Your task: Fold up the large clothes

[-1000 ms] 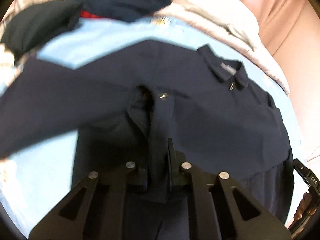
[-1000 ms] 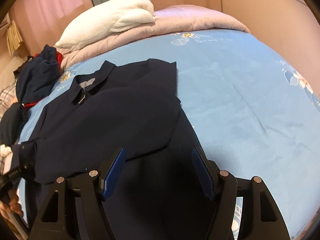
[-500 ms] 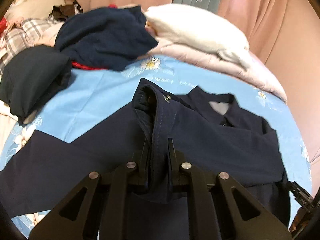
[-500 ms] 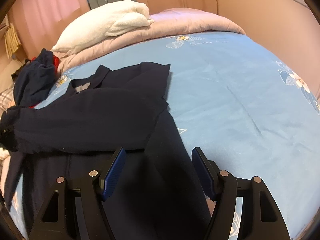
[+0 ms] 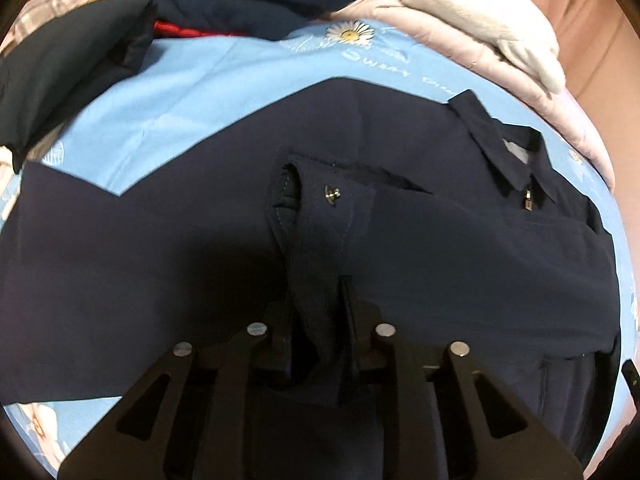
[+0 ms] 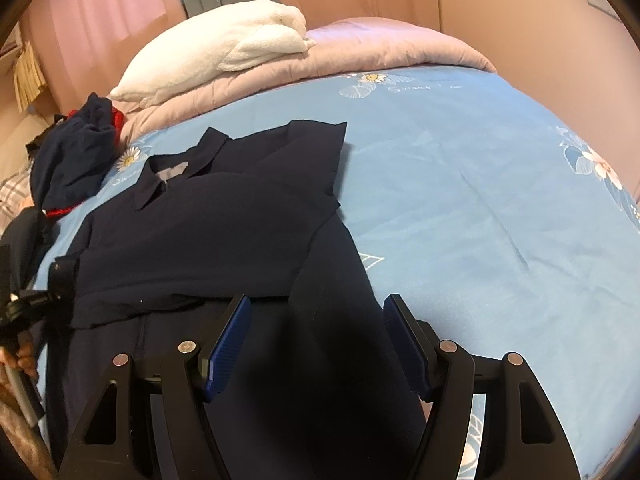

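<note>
My left gripper [image 5: 316, 300] is clenched on the snap-buttoned cuff [image 5: 320, 216] of the navy jacket [image 6: 208, 216], which lies spread on the blue floral bedsheet [image 6: 480, 208]. My right gripper [image 6: 316, 344] hovers released above the jacket's lower part.

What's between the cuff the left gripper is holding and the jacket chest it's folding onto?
Nothing visible. The left gripper pinches the sleeve cuff over the flat navy jacket; the clothes pile sits off to the side.
</note>
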`<state>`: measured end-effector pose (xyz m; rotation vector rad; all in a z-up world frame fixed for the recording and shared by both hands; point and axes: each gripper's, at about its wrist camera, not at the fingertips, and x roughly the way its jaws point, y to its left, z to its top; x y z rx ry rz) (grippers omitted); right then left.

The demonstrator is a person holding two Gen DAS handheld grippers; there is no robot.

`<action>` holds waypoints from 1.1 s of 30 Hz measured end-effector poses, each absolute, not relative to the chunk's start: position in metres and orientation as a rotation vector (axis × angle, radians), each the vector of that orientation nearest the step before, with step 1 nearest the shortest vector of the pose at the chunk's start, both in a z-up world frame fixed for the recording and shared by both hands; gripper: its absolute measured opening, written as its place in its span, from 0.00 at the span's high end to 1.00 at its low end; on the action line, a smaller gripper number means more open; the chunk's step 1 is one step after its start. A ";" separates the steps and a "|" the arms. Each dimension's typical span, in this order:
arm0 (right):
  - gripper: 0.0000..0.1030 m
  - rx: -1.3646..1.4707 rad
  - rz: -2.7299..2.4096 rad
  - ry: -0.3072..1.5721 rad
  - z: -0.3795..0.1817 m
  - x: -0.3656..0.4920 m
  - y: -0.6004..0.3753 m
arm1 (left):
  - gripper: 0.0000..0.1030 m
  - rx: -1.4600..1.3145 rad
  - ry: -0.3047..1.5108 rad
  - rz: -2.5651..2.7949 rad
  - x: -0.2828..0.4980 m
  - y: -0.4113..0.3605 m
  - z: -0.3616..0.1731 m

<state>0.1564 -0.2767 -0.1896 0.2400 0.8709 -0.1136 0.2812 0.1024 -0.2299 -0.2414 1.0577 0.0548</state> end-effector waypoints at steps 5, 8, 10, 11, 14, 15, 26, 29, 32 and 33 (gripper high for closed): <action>0.33 0.217 -0.129 0.852 -0.182 0.152 -0.274 | 0.61 -0.129 1.035 0.100 0.274 0.088 -0.228; 0.33 0.204 -0.131 0.842 -0.174 0.148 -0.272 | 0.40 -0.144 1.034 0.086 0.265 0.089 -0.218; 0.33 0.193 -0.132 0.824 -0.165 0.145 -0.269 | 0.36 -0.168 1.025 0.076 0.260 0.093 -0.208; 0.33 0.184 -0.133 0.814 -0.159 0.142 -0.267 | 0.35 -0.187 1.015 0.078 0.256 0.096 -0.200; 0.33 0.163 -0.124 0.783 -0.145 0.136 -0.260 | 0.21 -0.246 0.961 0.066 0.242 0.104 -0.172; 0.33 0.159 -0.114 0.769 -0.137 0.132 -0.258 | 0.14 -0.254 0.942 0.067 0.237 0.104 -0.163; 0.21 0.096 -0.031 0.633 -0.080 0.099 -0.222 | 0.00 -0.258 0.720 0.093 0.145 0.113 -0.061; 0.14 0.089 -0.009 0.596 -0.066 0.088 -0.212 | 0.00 -0.251 0.692 0.095 0.121 0.114 -0.042; 0.12 0.077 0.025 0.557 -0.054 0.077 -0.202 | 0.00 -0.264 0.657 0.089 0.095 0.119 -0.027; 0.08 0.070 0.035 0.542 -0.049 0.072 -0.197 | 0.00 -0.275 0.648 0.089 0.087 0.122 -0.024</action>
